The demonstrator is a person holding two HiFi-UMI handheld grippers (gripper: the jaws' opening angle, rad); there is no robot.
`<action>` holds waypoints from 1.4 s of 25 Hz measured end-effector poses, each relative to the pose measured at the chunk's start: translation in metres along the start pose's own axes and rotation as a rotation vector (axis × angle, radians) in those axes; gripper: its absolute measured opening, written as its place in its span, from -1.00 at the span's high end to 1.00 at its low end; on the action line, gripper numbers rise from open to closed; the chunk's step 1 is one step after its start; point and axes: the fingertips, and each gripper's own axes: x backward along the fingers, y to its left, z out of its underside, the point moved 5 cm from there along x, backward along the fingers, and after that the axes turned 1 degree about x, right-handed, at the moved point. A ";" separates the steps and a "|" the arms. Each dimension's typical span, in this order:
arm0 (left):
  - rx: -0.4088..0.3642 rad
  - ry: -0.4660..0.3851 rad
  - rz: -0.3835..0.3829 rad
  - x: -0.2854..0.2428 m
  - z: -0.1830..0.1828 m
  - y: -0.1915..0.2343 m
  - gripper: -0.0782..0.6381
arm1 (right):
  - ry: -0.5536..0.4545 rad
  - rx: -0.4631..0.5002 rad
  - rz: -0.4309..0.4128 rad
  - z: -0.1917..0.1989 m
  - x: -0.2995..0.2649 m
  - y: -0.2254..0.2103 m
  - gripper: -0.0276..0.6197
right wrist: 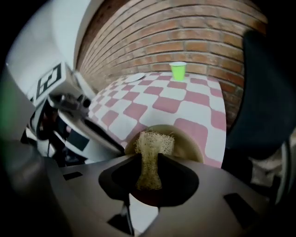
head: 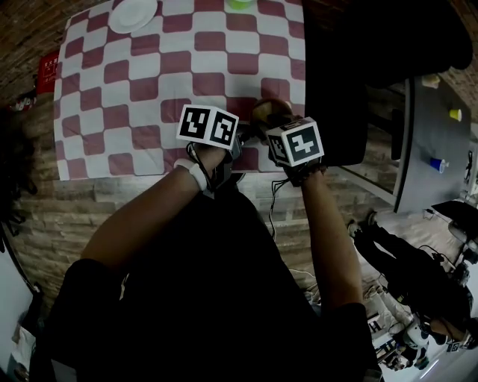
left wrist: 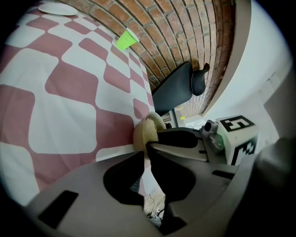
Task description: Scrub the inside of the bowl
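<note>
A tan bowl (head: pixel 270 110) sits near the front right corner of the checked table. In the left gripper view the bowl (left wrist: pixel 147 130) shows side-on, and my left gripper (left wrist: pixel 147 152) is shut on its near rim. My right gripper (right wrist: pixel 149 159) points steeply down into the bowl (right wrist: pixel 187 144) and is shut on a pale fibrous scrub pad (right wrist: pixel 151 152), whose upper end spreads against the inside of the bowl. From the head view the marker cubes hide both sets of jaws; the left gripper (head: pixel 237 140) and right gripper (head: pixel 275 128) stand close together at the bowl.
The red and white checked cloth (head: pixel 149 82) covers the table. A white plate (head: pixel 133 13) and a green cup (right wrist: pixel 178 71) stand at its far edge. A black chair (head: pixel 373 60) stands close on the right, and a brick wall (right wrist: pixel 194 37) rises behind the table.
</note>
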 end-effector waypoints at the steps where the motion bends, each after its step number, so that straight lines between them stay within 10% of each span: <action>1: -0.001 0.003 0.001 0.000 0.000 0.000 0.65 | 0.027 0.130 0.040 0.001 -0.001 0.004 0.52; 5: 0.006 0.004 0.006 0.001 0.000 0.001 0.65 | 0.141 0.662 0.235 0.008 -0.002 0.012 0.52; 7: 0.007 0.001 0.000 0.002 0.001 0.002 0.65 | 0.144 0.740 0.291 0.008 -0.001 0.012 0.52; 9: 0.000 -0.004 -0.011 0.003 0.001 0.002 0.65 | 0.088 0.591 0.255 0.006 -0.001 0.009 0.52; 14: -0.015 0.000 -0.009 0.002 0.005 -0.003 0.65 | -0.065 -0.160 -0.038 0.008 0.002 -0.001 0.52; 16: -0.001 0.000 -0.006 -0.001 0.005 -0.002 0.65 | -0.055 -0.168 -0.048 0.008 0.003 -0.003 0.52; 22: 0.014 0.016 -0.004 -0.003 0.003 0.000 0.65 | 0.130 0.723 0.291 0.016 -0.004 0.017 0.52; 24: 0.006 0.028 -0.011 -0.003 0.004 0.000 0.65 | 0.122 0.856 0.361 0.017 -0.004 0.020 0.52; 26: 0.005 0.023 -0.016 -0.002 0.003 0.000 0.65 | 0.072 0.763 0.348 0.016 -0.002 0.017 0.52; 32: 0.000 0.005 -0.029 0.000 -0.006 -0.001 0.65 | -0.111 -0.071 0.007 0.008 0.007 -0.006 0.52; 35: 0.038 -0.005 -0.006 -0.001 -0.004 -0.004 0.65 | -0.129 -0.274 -0.062 0.010 0.008 -0.015 0.52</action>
